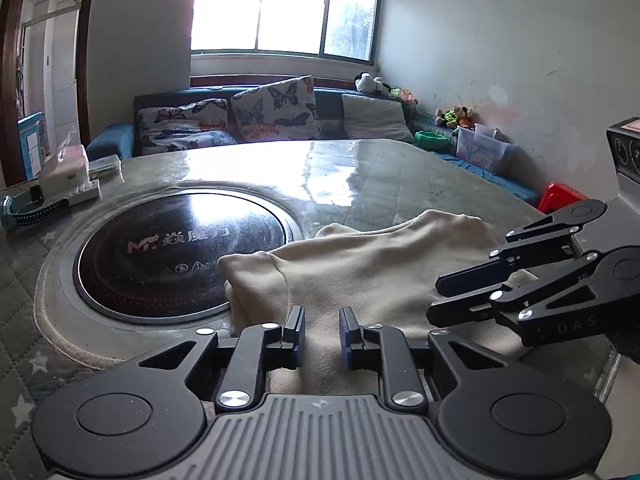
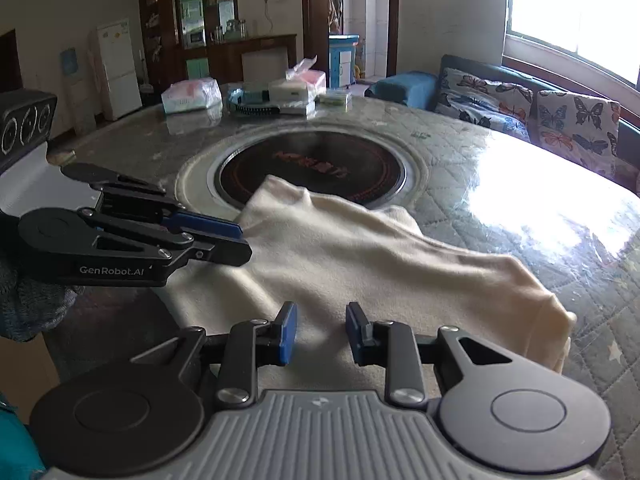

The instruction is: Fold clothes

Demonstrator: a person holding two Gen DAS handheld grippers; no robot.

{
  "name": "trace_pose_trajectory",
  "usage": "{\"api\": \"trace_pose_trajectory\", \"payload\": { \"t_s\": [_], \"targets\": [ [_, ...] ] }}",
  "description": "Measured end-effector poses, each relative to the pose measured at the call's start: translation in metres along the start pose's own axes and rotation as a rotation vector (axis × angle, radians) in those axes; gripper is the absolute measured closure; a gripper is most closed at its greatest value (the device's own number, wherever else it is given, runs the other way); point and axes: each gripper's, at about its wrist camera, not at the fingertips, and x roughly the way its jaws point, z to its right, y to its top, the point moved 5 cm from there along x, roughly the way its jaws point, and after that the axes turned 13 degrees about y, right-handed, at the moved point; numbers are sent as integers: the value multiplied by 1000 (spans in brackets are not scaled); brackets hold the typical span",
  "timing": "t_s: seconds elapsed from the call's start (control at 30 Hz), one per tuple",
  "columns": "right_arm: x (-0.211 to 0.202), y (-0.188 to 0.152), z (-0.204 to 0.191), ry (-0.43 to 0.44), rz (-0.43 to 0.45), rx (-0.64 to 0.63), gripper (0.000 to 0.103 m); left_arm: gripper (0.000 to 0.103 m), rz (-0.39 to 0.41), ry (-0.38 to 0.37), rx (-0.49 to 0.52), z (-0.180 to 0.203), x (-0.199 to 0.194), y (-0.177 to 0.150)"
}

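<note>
A cream garment (image 1: 360, 272) lies partly folded on the round table, its far edge over the black induction hob (image 1: 180, 248). It also shows in the right wrist view (image 2: 360, 252). My left gripper (image 1: 322, 334) is open and empty above the garment's near edge. It also shows in the right wrist view (image 2: 240, 240), at the garment's left side. My right gripper (image 2: 320, 334) is open and empty above the garment's near part. It also shows in the left wrist view (image 1: 436, 298), over the garment's right side.
The table (image 1: 400, 184) has a quilted cover under clear plastic. Boxes, tissue packs and a watch (image 2: 280, 96) stand at its far side. A sofa with butterfly cushions (image 1: 272, 112) runs along the wall under the window. A red stool (image 1: 560, 196) stands by the table.
</note>
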Motion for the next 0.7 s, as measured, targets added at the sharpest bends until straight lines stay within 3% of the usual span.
{"api": "trace_pose_trajectory", "payload": {
  "t_s": [0.2,0.47,0.7],
  "targets": [
    [3,-10,0,5,-44,-2,77,82,-3,6,21,1,0,-8],
    [12,10,-13,50,3,-47,77,82,-12,-8,7,-2,1,-8],
    [23,-3,-41,130,-62,-116,77,81,-16,-18,3,-4,3,-7]
  ]
}}
